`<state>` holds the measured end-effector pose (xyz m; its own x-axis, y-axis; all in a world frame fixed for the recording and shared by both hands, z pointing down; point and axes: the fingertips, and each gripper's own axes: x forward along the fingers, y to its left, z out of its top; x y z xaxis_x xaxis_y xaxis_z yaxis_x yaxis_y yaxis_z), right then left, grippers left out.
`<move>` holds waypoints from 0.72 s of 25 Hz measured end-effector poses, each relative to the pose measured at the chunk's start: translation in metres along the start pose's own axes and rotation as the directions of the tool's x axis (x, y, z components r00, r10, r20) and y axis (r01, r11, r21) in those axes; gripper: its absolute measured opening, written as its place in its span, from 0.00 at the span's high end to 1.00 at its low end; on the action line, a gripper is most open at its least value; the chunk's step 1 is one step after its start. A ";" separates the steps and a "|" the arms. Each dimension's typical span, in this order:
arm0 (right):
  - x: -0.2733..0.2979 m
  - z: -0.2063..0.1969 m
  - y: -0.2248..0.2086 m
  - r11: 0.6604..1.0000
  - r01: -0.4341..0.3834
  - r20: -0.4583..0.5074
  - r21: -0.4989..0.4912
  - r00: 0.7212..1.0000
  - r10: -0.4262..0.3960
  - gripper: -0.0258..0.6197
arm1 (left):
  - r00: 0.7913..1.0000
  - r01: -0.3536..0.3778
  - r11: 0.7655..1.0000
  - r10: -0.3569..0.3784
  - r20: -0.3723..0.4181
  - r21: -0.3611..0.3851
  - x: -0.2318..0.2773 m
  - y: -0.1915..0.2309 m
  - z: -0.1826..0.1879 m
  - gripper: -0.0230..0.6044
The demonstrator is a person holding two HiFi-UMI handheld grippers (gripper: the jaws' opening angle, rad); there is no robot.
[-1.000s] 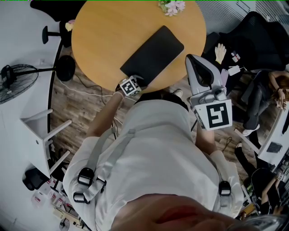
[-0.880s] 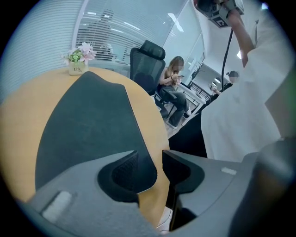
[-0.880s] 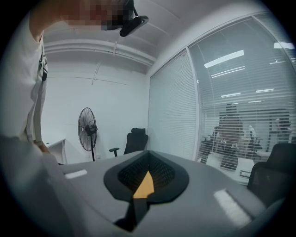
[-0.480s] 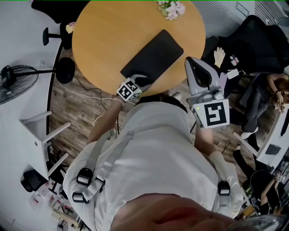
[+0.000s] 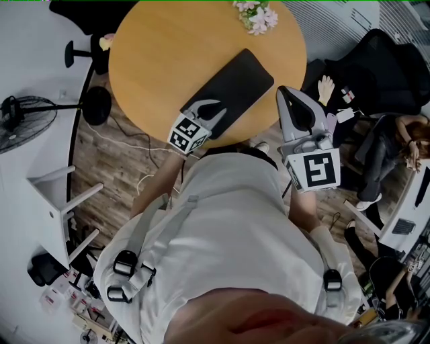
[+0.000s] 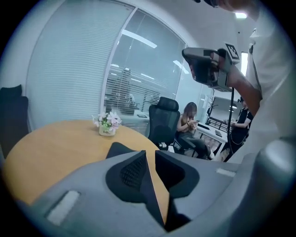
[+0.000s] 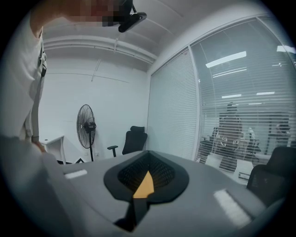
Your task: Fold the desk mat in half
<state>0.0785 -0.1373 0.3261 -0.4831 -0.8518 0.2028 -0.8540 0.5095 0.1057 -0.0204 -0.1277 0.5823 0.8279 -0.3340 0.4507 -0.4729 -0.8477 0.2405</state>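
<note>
The left gripper (image 5: 209,111) has come up off the tabletop since the earlier frame and now hangs higher over the near end of the desk mat (image 5: 235,80), its marker cube (image 5: 187,134) tipped toward the person. Its jaws have just been closing. In the left gripper view they stand only a narrow slit apart, and the orange wood of the table (image 5: 161,54) shows through that slit. No view shows clearly whether the mat's near edge is caught between the pads.

The dark mat lies on the round table, running diagonally from the near edge by the person toward the far side, where a small pot of flowers (image 5: 255,15) stands well apart from it. From above, the left gripper's two fingers overlap the mat's near end. The rest of the mat stretches away beyond them, unfolded.

The right gripper (image 5: 287,94) is held off the table's rim, to the right of the mat and not touching it. Its jaws are together, with nothing between them.
</note>
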 end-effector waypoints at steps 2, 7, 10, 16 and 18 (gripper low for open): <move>0.002 0.000 -0.001 1.000 0.000 -0.001 0.000 1.000 0.000 0.95 | 0.998 -0.040 0.999 0.039 0.059 0.011 -0.008 0.005 0.026 0.86; 0.004 0.006 0.000 1.000 -0.001 0.007 -0.008 1.000 0.001 0.95 | 0.971 -0.128 0.991 0.117 0.209 0.038 -0.034 0.012 0.093 0.89; 0.006 0.008 -0.001 1.000 0.000 0.011 -0.015 1.000 0.000 0.95 | 0.950 -0.172 0.984 0.153 0.273 0.045 -0.049 0.014 0.125 0.90; 0.011 0.013 -0.002 1.000 0.003 0.016 -0.012 1.000 -0.003 0.95 | 0.908 -0.230 0.972 0.195 0.371 0.051 -0.071 0.005 0.177 0.92; 0.012 0.015 -0.001 1.000 0.001 0.018 -0.014 1.000 -0.001 0.95 | 0.893 -0.240 0.969 0.201 0.403 0.049 -0.080 0.001 0.192 0.93</move>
<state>0.0712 -0.1498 0.3135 -0.4855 -0.8544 0.1850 -0.8517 0.5100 0.1201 -0.0293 -0.1807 0.3810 0.7656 -0.6348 0.1042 -0.6427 -0.7616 0.0827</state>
